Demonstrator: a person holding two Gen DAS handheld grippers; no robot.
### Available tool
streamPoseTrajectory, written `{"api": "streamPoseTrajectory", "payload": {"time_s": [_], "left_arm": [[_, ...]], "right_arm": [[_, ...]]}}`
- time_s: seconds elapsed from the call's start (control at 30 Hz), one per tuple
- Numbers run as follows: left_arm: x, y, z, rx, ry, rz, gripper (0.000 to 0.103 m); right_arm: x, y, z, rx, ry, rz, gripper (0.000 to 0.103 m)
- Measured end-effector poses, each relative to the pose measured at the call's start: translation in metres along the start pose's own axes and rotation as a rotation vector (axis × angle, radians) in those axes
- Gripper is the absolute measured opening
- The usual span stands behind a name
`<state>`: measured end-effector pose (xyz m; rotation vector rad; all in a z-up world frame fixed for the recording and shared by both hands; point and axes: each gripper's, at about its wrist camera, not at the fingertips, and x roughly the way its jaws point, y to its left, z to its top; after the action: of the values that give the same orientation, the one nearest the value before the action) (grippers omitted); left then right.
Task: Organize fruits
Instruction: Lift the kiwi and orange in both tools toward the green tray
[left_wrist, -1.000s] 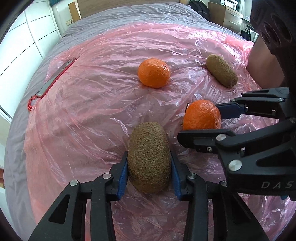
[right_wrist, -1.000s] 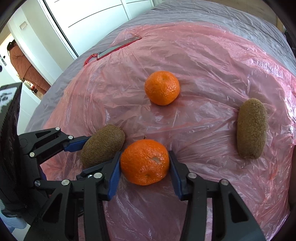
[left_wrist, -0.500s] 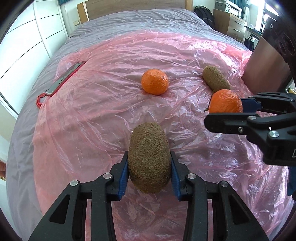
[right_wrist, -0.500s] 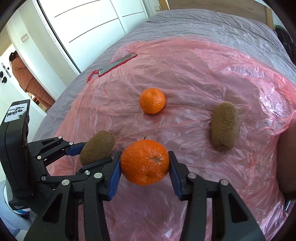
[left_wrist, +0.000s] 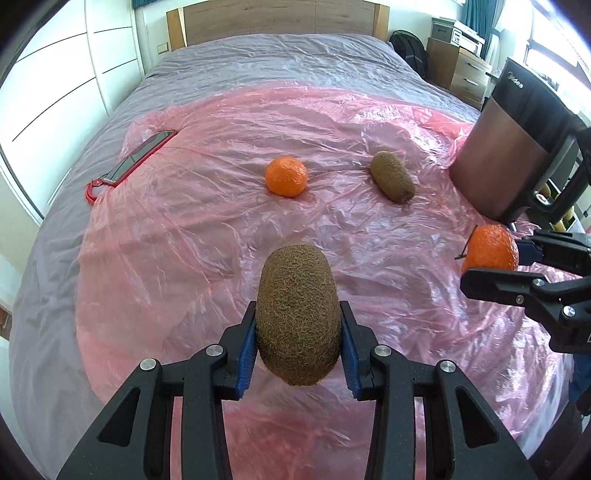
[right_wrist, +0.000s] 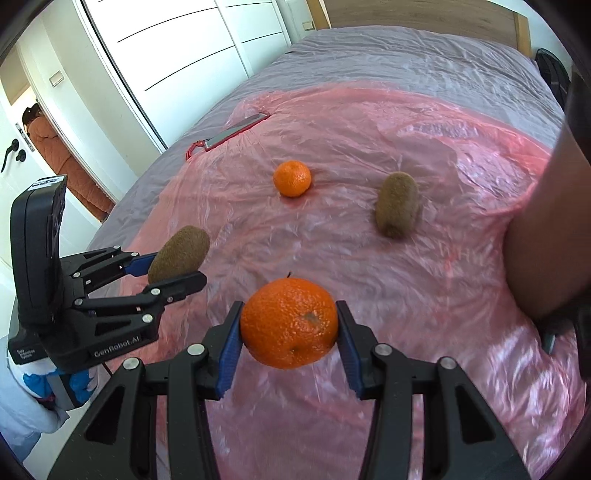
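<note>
My left gripper (left_wrist: 298, 345) is shut on a brown kiwi (left_wrist: 298, 314) and holds it above the pink plastic sheet (left_wrist: 207, 236). My right gripper (right_wrist: 289, 332) is shut on an orange (right_wrist: 289, 321), also lifted; it shows in the left wrist view (left_wrist: 489, 251) at the right. The left gripper with its kiwi (right_wrist: 179, 253) shows at the left of the right wrist view. A second orange (left_wrist: 286, 176) and a second kiwi (left_wrist: 392, 181) lie on the sheet farther back.
The sheet covers a grey bed (left_wrist: 258, 62). A phone in a red case (left_wrist: 131, 162) lies at the sheet's left edge. A dark brown appliance (left_wrist: 517, 147) stands at the right. White wardrobe doors (right_wrist: 177, 55) are on the left.
Both grippers have lifted their fruit up off the sheet and drawn back and apart; the right gripper with its orange moved right, away from the left one.
</note>
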<state>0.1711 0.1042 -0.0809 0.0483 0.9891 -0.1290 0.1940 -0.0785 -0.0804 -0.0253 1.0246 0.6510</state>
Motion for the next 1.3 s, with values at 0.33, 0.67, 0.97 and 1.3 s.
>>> {"api": "streamPoseTrajectory", "payload": {"time_s": [0.33, 0.67, 0.97, 1.3], "left_arm": [[-0.025, -0.033, -0.018, -0.004, -0.011, -0.042, 0.035], [-0.048, -0.068, -0.034, 0.017, -0.017, -0.073, 0.035], [-0.066, -0.097, -0.043, 0.044, -0.025, -0.079, 0.035], [-0.084, -0.136, -0.046, 0.09, -0.032, -0.085, 0.035]], "right_arm": [[-0.041, -0.009, -0.038, 0.034, -0.018, -0.018, 0.059], [-0.074, -0.025, -0.075, 0.076, -0.025, -0.061, 0.059], [-0.111, -0.049, -0.101, 0.12, -0.055, -0.111, 0.059], [-0.151, -0.071, -0.125, 0.163, -0.11, -0.14, 0.059]]}}
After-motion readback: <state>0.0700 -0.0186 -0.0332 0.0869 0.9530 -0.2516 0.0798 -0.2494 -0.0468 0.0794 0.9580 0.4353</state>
